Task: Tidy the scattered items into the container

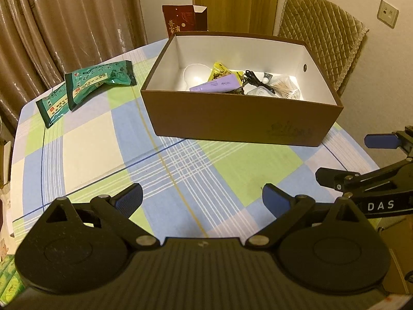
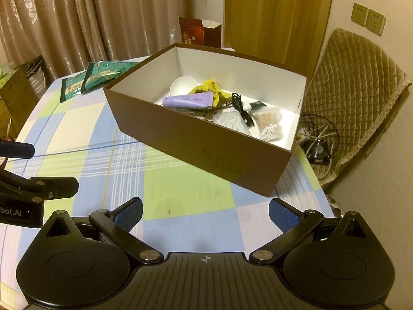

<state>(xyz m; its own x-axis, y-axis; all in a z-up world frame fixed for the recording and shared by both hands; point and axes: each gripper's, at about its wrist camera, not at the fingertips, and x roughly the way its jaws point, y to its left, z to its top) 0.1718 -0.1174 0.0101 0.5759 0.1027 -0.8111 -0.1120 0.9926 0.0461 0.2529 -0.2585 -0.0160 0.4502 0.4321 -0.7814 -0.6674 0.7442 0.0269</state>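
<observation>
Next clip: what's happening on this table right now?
A person is tidying items into a brown box. The purple tube, cotton swabs and black cable are already inside. Two green packets lie on the tablecloth beside it. The left gripper and right gripper are open and empty.

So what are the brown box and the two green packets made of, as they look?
Brown box: probably cardboard, matte brown outside, white inside, with thin stiff walls. Green packets: seemingly plastic or foil film, glossy, with crimped flat ends and light glare.
</observation>
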